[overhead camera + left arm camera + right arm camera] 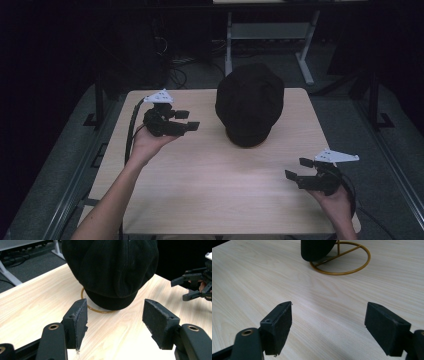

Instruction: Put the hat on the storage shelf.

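Dark floor and metal desk legs are surrounding a pale wooden table (210, 190), which is carrying one thing: a black cap (249, 102) sitting on a thin gold wire stand (342, 258) at the far middle of the tabletop. The stand's round base ring is lying flat on the wood, with the cap's brim hanging just above it.

The left gripper (184, 120) is hovering beside the cap, on its left, jaws standing wide apart and holding nothing; in the left gripper view the cap is lying straight ahead of the pads (79, 320), close but not touching. The right gripper (298, 169) is waiting near the front right corner, well apart from the cap, jaws likewise spread wide and empty, pointing across bare wood toward the stand.

Judging from this, the left gripper is the nearer one and is lining up to take the cap by its lower edge. Open wood is lying all around the stand, so both grippers have room; the table's far edge sits close behind the cap.
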